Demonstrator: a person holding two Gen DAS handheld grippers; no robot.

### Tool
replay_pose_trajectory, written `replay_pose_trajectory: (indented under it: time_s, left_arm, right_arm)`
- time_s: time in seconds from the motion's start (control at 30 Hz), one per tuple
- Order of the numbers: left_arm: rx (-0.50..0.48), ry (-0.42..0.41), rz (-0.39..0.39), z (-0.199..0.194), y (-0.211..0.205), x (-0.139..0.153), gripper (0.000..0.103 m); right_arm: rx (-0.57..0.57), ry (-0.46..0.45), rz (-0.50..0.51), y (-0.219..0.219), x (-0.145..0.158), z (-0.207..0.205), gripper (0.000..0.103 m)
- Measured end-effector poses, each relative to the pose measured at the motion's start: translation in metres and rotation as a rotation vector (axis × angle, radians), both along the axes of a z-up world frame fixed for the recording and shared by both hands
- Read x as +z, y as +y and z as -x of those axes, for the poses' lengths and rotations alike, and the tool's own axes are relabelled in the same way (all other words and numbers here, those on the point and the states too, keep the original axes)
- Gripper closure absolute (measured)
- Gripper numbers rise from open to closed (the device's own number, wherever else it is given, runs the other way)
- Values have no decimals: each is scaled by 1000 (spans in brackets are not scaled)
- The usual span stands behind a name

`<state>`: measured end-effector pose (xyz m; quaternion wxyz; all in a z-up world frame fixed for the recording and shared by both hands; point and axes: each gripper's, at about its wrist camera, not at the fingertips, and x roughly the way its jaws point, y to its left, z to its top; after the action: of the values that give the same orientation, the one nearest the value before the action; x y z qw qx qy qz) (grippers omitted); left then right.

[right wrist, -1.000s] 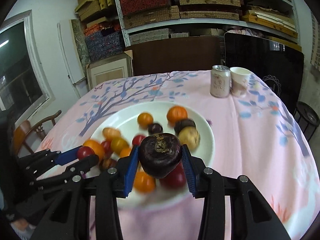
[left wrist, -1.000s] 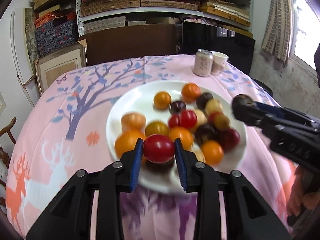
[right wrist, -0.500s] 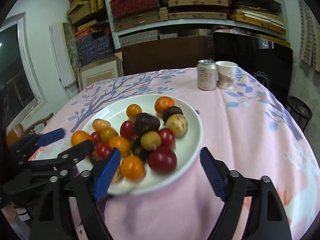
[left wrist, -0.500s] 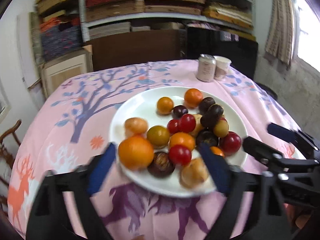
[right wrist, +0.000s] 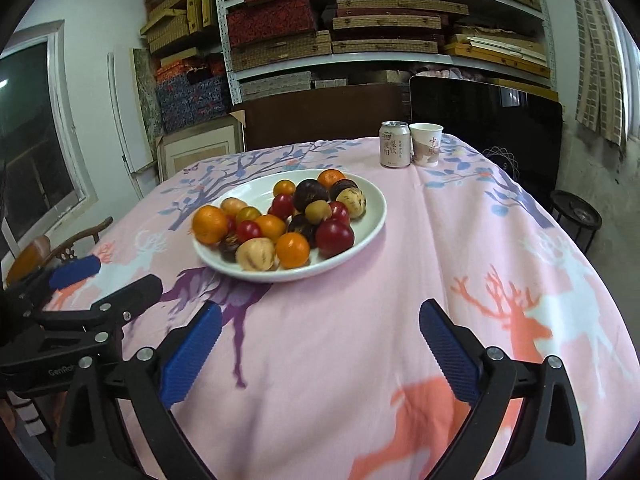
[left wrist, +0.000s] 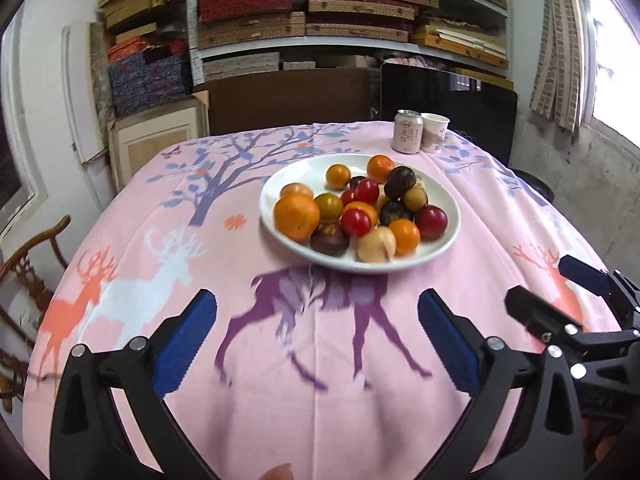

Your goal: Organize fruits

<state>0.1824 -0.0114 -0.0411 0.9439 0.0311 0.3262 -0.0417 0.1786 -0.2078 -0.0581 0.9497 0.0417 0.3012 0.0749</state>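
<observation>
Both fruits now on plate (left wrist: 448, 200)

A pink cloth (left wrist: 320, 380) printed with orange, white and purple deer and a blue tree covers the counter. The white plate (left wrist: 450, 204) holds orange, red, dark purple and yellow fruit (left wrist: 360, 212). Fingers (right wrist: 192, 356) carry blue pads.

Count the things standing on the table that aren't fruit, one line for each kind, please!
plate: 1
can: 1
paper cup: 1
Total: 3
</observation>
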Motion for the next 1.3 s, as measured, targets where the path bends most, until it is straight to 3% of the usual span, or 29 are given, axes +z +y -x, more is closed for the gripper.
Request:
replay_pose_trajectory:
  time_s: [0.17,0.23,0.3,0.43,0.6,1.3]
  left_arm:
    - [10,-10,-98,21,-1,2,4]
    - [29,-8,-108,27,1,2,4]
    - [35,-14,-96,33,3,4,4]
    - [51,-27,-90,46,7,12,4]
    - [20,-15,-16,55,12,23,4]
    - [-12,-6,22,56,1,21,4]
  right_arm:
    - [-32,9,57,4,3,11,3]
    - [-46,28,32,2,2,14,3]
    - [-22,11,1,4,6,22,3]
    - [-14,16,46,11,8,31,3]
    - [-26,39,32,6,11,36,3]
    - [-41,51,3,-2,15,34,3]
